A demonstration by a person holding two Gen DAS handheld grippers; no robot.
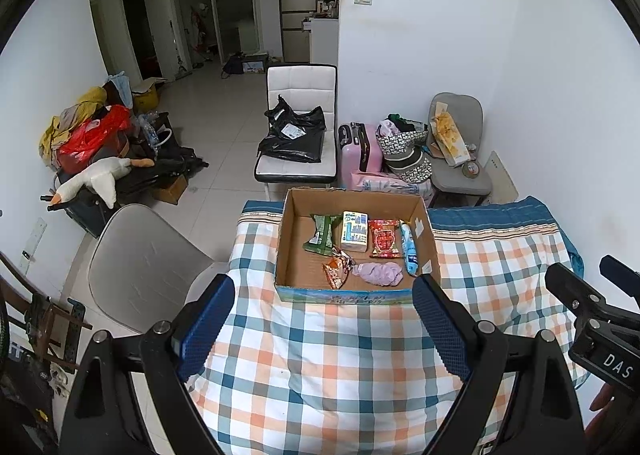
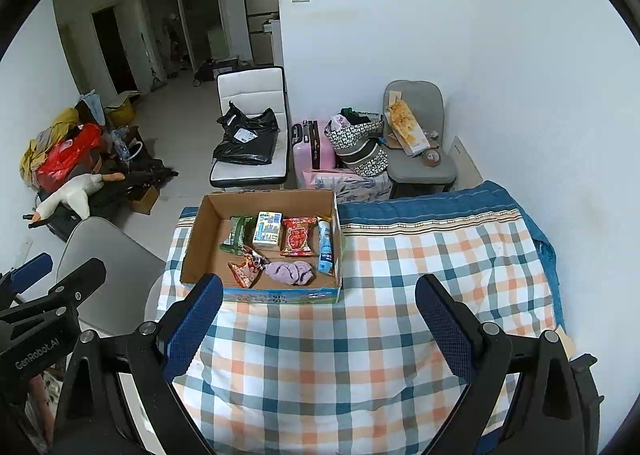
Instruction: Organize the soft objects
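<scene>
An open cardboard box (image 1: 424,239) (image 2: 196,243) stands on the checked tablecloth (image 1: 320,355) (image 2: 400,275). In it lie a green packet (image 1: 322,235) (image 2: 238,235), a tissue pack (image 1: 354,231) (image 2: 268,230), a red snack packet (image 1: 385,239) (image 2: 297,237), a blue tube (image 1: 409,249) (image 2: 325,247), an orange snack packet (image 1: 336,273) (image 2: 246,269) and a purple soft cloth (image 1: 380,273) (image 2: 290,272). My left gripper (image 1: 323,325) is open and empty, near the box's front. My right gripper (image 2: 320,329) is open and empty, to the right.
A grey chair (image 1: 140,267) (image 2: 104,251) stands left of the table. A white chair with a black bag (image 1: 296,135) (image 2: 248,135), a pink suitcase (image 1: 358,147) (image 2: 312,145), bags and a grey chair (image 1: 460,159) (image 2: 420,151) stand behind it. Clutter and a plush goose (image 1: 96,179) (image 2: 72,191) lie at left.
</scene>
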